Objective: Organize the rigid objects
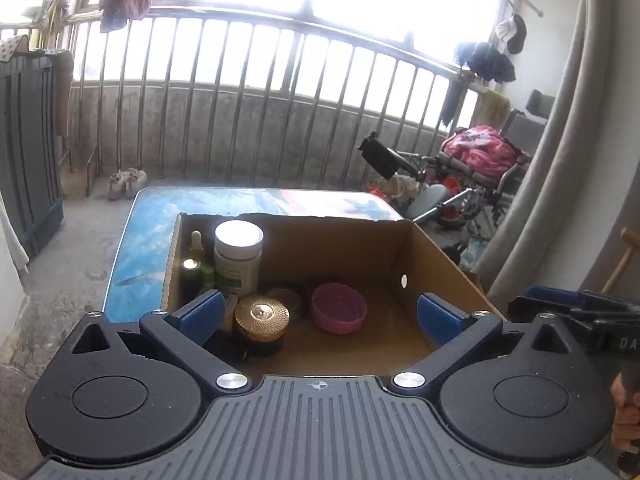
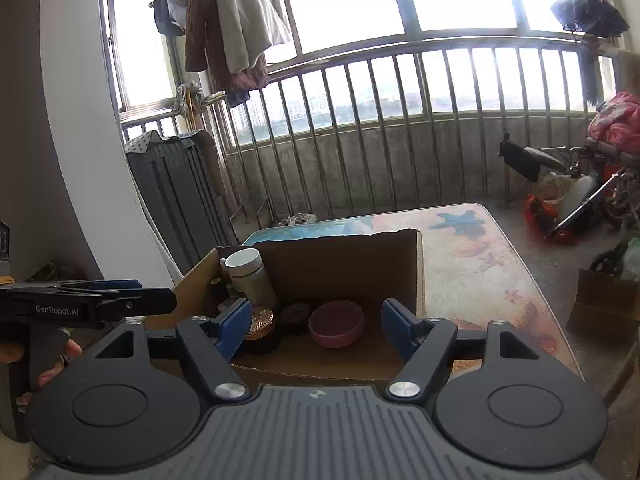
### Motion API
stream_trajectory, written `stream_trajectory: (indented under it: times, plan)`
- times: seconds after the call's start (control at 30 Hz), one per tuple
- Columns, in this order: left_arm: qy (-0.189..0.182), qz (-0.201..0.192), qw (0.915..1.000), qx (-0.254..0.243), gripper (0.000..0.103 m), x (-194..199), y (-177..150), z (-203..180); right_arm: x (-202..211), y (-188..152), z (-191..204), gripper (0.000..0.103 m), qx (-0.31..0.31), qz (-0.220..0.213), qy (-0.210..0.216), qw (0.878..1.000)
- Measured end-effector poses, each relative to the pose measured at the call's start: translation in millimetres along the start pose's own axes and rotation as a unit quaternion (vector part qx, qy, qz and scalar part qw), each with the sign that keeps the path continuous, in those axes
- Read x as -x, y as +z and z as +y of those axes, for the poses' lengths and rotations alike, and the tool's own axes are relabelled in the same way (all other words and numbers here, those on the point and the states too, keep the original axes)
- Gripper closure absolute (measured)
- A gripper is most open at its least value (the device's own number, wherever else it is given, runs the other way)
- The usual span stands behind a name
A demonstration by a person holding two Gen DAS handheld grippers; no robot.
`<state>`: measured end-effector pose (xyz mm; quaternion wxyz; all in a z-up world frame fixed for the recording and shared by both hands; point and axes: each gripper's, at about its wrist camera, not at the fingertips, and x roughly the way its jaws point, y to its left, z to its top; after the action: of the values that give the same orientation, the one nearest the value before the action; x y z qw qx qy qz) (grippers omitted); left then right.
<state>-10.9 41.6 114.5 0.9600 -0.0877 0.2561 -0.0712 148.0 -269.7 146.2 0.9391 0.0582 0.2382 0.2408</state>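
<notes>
An open cardboard box sits on the table. In it stand a white-capped bottle, small dropper bottles, a gold-lidded jar, a dark round jar and a pink bowl. My left gripper is open and empty, just above the box's near edge. My right gripper is open and empty at the near edge too. Each gripper shows at the edge of the other's view.
The box rests on a patterned blue and orange table. Behind it runs a balcony railing. A wheelchair with pink cloth stands right, a dark folded panel left, shoes on the floor.
</notes>
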Motion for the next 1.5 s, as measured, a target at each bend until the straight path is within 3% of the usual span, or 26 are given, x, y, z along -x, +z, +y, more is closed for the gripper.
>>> stream_trajectory:
  times: [0.1,0.23,0.4,0.6,0.77,0.9,1.03,1.13,1.3,1.5]
  plan:
    - [0.034,0.014,0.9989,-0.031,0.0,-5.7,-4.2,-10.2,-0.1,-4.0,-2.3,0.027,-0.01,0.002,-0.004,1.0]
    - [0.041,0.015,0.9964,-0.073,0.0,-5.8,-10.1,-19.7,6.5,-3.6,-0.9,0.026,-0.012,-0.006,-0.007,1.0]
    - [0.046,0.002,0.9962,-0.074,0.0,0.1,-12.4,-21.0,12.5,-1.2,4.4,0.025,-0.007,-0.017,-0.012,1.0]
    - [0.089,0.001,0.9927,-0.081,0.0,-1.1,-14.3,-25.6,14.4,-4.0,6.1,0.024,-0.011,-0.014,-0.013,1.0]
    - [0.071,-0.008,0.9959,-0.055,0.0,4.5,-16.1,-18.9,18.4,-3.6,8.7,0.021,-0.011,-0.018,-0.012,1.0]
    - [0.077,0.007,0.9956,-0.053,0.0,4.6,-16.6,-16.8,20.1,-4.9,10.9,0.021,-0.011,-0.019,-0.014,1.0]
    - [0.114,0.02,0.9903,-0.077,0.0,2.2,-19.9,-23.8,15.2,-7.9,11.0,0.021,-0.011,-0.005,-0.015,1.0]
    - [0.119,0.024,0.9895,-0.078,0.0,2.0,-22.4,-23.5,12.3,-10.2,12.5,0.021,-0.009,0.001,-0.016,1.0]
    - [0.135,0.025,0.9867,-0.086,0.0,1.5,-25.3,-24.8,12.4,-11.5,10.4,0.02,-0.025,0.008,0.023,0.999]
    - [0.12,0.035,0.9897,-0.07,0.0,-0.6,-25.9,-21.4,14.7,-15.0,18.5,0.02,0.003,0.013,-0.006,1.0]
